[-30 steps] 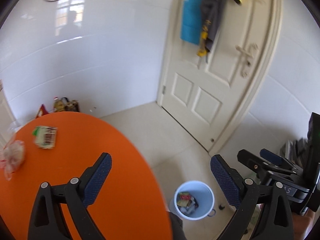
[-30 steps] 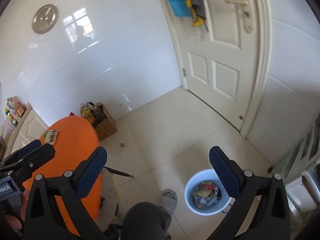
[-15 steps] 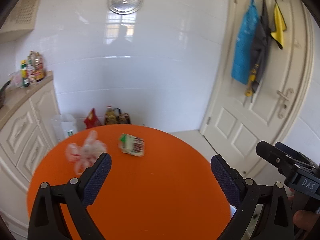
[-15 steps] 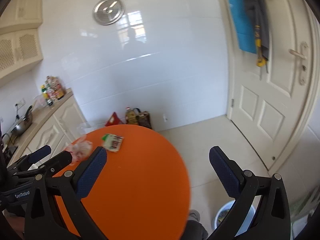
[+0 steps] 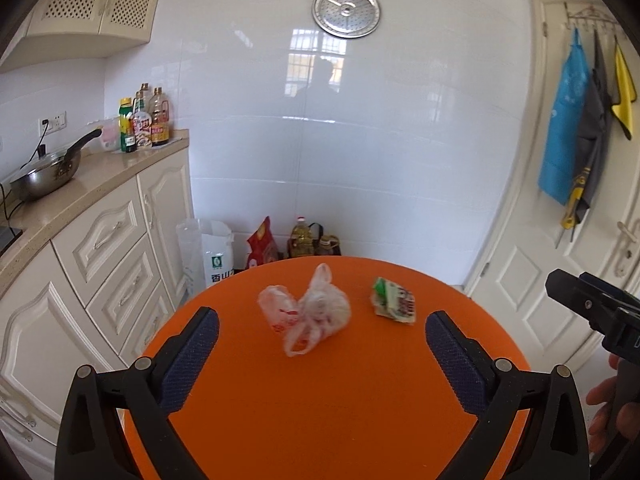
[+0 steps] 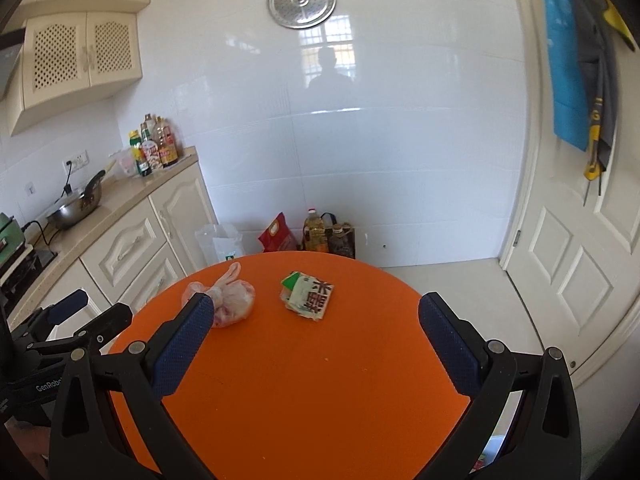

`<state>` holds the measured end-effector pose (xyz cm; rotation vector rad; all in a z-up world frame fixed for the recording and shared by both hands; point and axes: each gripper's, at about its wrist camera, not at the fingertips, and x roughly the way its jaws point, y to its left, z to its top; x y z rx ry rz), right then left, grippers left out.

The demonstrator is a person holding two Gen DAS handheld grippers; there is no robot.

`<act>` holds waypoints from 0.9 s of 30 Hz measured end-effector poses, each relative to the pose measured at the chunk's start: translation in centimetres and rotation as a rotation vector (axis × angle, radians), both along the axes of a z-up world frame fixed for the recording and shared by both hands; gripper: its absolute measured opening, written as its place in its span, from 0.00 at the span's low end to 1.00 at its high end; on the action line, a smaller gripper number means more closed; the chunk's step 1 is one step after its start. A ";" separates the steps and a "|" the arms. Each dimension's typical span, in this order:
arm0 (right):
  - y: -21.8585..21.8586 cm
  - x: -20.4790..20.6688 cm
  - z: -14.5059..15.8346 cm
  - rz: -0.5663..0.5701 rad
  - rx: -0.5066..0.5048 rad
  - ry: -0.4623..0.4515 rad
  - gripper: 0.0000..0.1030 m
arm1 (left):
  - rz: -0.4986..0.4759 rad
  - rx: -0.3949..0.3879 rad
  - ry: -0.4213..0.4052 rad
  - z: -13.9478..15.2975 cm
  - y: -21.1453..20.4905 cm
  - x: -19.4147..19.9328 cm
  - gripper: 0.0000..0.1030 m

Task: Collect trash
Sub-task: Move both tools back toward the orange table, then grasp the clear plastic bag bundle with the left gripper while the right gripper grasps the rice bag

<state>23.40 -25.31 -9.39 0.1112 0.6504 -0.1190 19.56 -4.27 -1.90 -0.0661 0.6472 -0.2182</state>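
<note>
So there are two bits of trash on the round orange table [image 5: 360,420], both toward its far side near the wall. The crumpled plastic bag [image 5: 310,314] is a lumpy blob with one loose handle sticking up and away toward the wall and another loop flopping toward the camera, so its long axis runs roughly front to back. Just to the right of it, not touching, lies a flattened green and white wrapper [image 5: 394,306], lying flat and tilted a bit. The print on it is too blurry to read from the left wrist view, and from the right wrist view the bag [image 6: 228,300] is partly covered by a blue finger pad. Left gripper [image 5: 320,354] is spread wide with nothing between its pads, hovering short of the bag. Right gripper [image 6: 314,338] is equally wide apart and empty, short of the wrapper [image 6: 308,296].
</note>
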 end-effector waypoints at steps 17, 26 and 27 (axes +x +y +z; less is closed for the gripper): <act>-2.8 15.1 -12.3 -0.010 0.068 0.285 1.00 | -0.071 0.173 0.197 -10.2 -9.0 22.6 0.99; -3.6 19.9 -17.8 -0.011 0.112 0.385 1.00 | -0.157 0.085 0.257 -14.1 -13.1 31.1 0.84; -3.5 20.2 -18.1 -0.009 0.110 0.393 1.00 | -0.162 0.063 0.267 -14.5 -13.0 31.5 0.74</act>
